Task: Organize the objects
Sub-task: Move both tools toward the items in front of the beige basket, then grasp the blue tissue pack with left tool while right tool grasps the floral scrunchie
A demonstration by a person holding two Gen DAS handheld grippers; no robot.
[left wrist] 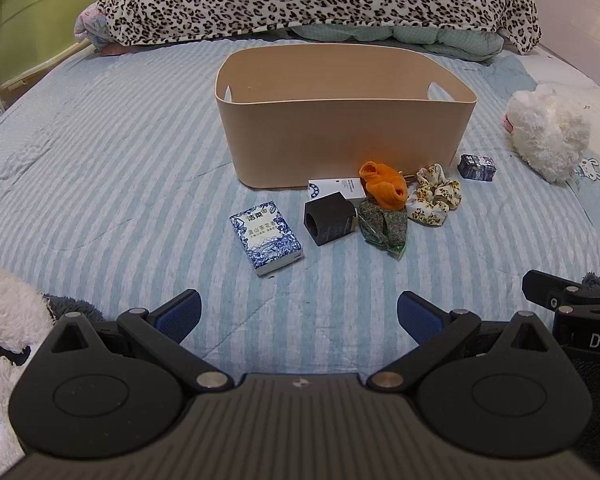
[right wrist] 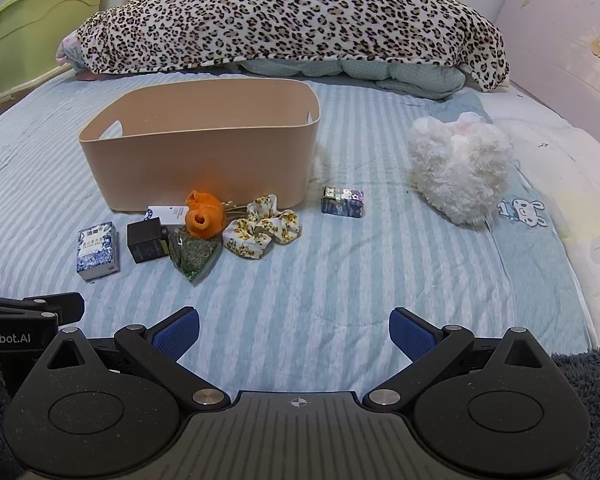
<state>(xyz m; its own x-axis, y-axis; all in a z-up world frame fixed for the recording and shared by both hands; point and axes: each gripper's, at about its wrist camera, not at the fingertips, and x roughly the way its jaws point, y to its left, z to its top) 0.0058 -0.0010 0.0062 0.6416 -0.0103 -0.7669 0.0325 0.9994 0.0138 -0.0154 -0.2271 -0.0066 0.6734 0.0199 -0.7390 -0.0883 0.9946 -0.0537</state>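
A beige bin (left wrist: 340, 136) (right wrist: 204, 160) stands on the striped bed. In front of it lie a blue-and-white box (left wrist: 266, 238) (right wrist: 97, 250), a black box (left wrist: 330, 218) (right wrist: 147, 240), a white box (left wrist: 336, 188) (right wrist: 166, 213), an orange cloth (left wrist: 382, 185) (right wrist: 205, 216), a green packet (left wrist: 384, 230) (right wrist: 194, 254), a floral scrunchie (left wrist: 432, 194) (right wrist: 264, 228) and a small dark box (left wrist: 477, 167) (right wrist: 343, 201). My left gripper (left wrist: 299, 316) is open and empty, short of the boxes. My right gripper (right wrist: 294, 330) is open and empty, to the right of them.
A leopard-print blanket (left wrist: 312, 0) (right wrist: 292, 20) lies piled behind the bin. A white fluffy toy (left wrist: 548, 132) (right wrist: 460, 168) sits to the right. A panda plush (left wrist: 8, 320) is at my left. A green cabinet (left wrist: 36, 16) stands beside the bed.
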